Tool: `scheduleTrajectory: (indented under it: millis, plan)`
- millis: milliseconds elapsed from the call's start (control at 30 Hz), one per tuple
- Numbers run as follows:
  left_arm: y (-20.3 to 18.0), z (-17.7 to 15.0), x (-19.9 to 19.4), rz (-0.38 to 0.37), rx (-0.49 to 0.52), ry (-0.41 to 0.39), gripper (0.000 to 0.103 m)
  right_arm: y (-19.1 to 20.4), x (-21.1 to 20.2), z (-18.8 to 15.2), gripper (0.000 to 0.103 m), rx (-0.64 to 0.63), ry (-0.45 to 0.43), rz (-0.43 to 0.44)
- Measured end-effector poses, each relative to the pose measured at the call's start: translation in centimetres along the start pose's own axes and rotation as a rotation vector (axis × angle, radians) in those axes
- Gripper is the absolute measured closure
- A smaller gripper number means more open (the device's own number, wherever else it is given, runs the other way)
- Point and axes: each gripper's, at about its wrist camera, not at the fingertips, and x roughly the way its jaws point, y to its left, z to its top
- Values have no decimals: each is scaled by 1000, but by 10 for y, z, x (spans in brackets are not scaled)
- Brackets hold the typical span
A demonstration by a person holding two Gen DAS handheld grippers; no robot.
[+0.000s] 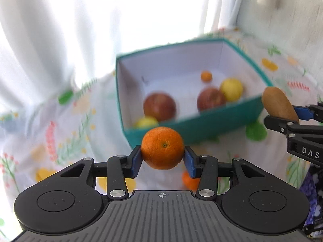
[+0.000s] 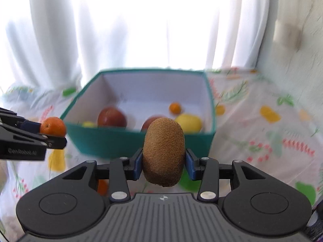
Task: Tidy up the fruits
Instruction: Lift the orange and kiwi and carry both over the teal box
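Fingers of the left gripper (image 1: 162,159) are clamped on an orange (image 1: 162,148); both blue pads press its sides, and the fruit is held clear of the counter (image 1: 40,121), its stem dimple facing the camera. In the right wrist view this same gripper enters from the left edge, the orange showing at its tip, just left of the box's near left corner.

Directly beyond sits a teal box (image 1: 201,123) with white inner walls, open at the top, resting on the counter's white floral cloth. Inside, from left to right: a small yellow fruit (image 1: 146,122) against the near wall, a red apple (image 1: 159,106) just behind it, a second red apple (image 1: 211,98), a yellow apple (image 1: 231,88) touching that one on its right, and a small orange fruit (image 1: 206,76) farther back, apart from the rest.

Fingers of the right gripper (image 2: 163,162) are clamped on a kiwi (image 2: 163,151), held upright between the blue pads and clear of the counter, in front of the box's near wall. In the left wrist view it shows at the right edge, beside the box's right corner.

White curtains (image 2: 60,30) hang behind the counter, brightly backlit.
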Motion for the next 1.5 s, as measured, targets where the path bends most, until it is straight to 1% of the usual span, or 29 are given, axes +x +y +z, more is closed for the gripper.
scheduleTrajectory:
  millis: [67,200,333,400,467,533,633,733,967,1200,1500]
  plan:
    - [1,18,-5,14,0,-32,55,-4,-5,13,61,-4,-38,-19]
    - [4,49,-14,53,-15,-74,55,-10,-17,42,61,-22,-128,-25]
    - [6,81,-24,70,-45,-122,55,-17,-25,76,61,-30,-222,-44]
    - [10,91,-30,86,-62,-149,54,-21,-29,88,61,-30,-262,-48]
    - [11,96,-32,102,-80,-162,54,-22,-29,93,61,-17,-282,-47]
    - [9,95,-28,100,-90,-159,54,-24,-25,91,61,0,-275,-37]
    - [8,91,-17,104,-96,-131,54,-23,-12,84,61,14,-239,-9]
    - [8,90,-8,123,-98,-115,54,-21,-3,80,61,13,-216,-6]
    - [10,92,11,135,-108,-86,54,-22,16,80,61,18,-182,-7]
    - [14,92,29,139,-112,-57,54,-23,30,82,61,21,-150,-5]
    - [18,91,51,124,-119,-12,54,-22,53,80,61,20,-96,-6]
